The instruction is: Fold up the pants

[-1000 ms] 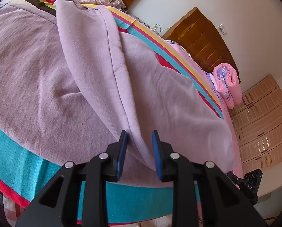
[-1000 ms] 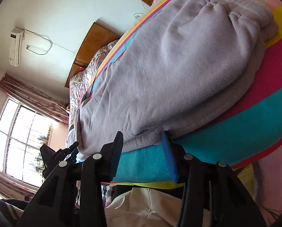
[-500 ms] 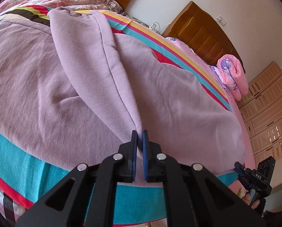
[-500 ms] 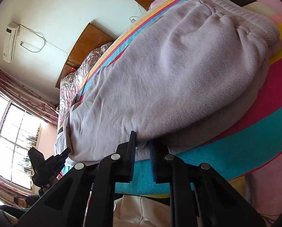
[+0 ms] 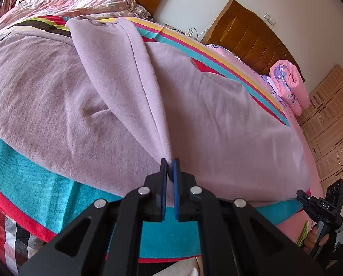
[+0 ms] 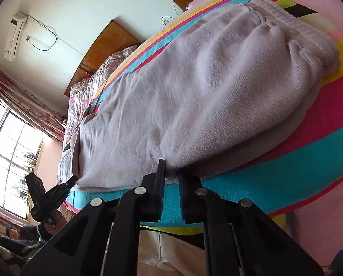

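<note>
Lilac pants (image 5: 116, 105) are lying across the striped blanket (image 5: 33, 184); we are pinching their near edge with the left gripper (image 5: 170, 161) and the right gripper (image 6: 171, 165), both clamped on fabric.

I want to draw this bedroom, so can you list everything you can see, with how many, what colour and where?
pants: one, pale lilac, spread flat on the blanket
striped blanket: one, teal, red and yellow, covering the bed
headboards: two, brown wood, against the wall
rolled quilt: one, pink with flowers, far end of the bed
wardrobe: one, beige, by the wall
air conditioner: one, white, high on the wall
window: one, bright, with reddish curtains
left hand-held gripper: one, black, shut on the pants' near edge
right hand-held gripper: one, black, shut on the pants' near edge
</note>
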Action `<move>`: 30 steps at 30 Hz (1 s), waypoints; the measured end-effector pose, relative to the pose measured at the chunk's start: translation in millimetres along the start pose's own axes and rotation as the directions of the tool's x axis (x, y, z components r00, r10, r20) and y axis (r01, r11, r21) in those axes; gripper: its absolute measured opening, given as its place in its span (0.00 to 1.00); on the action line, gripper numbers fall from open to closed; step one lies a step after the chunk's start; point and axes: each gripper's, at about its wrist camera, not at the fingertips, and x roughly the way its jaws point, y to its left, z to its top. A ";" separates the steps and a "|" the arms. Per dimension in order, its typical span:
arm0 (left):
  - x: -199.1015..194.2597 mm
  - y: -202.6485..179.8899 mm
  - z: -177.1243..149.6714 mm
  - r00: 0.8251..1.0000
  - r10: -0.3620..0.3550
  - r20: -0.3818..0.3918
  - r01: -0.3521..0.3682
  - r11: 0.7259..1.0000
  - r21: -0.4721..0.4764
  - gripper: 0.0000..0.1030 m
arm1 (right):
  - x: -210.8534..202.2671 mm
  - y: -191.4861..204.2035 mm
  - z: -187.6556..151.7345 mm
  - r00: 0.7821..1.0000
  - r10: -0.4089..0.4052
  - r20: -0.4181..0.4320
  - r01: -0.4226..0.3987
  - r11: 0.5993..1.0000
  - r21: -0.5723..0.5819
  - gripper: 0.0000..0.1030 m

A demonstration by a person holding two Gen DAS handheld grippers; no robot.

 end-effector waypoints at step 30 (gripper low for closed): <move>56.5 14.7 223.6 0.957 0.281 0.078 -0.281 0.960 -0.005 0.77 | 53.9 116.3 45.4 0.997 -0.019 -0.068 -0.011 0.914 -0.406 0.38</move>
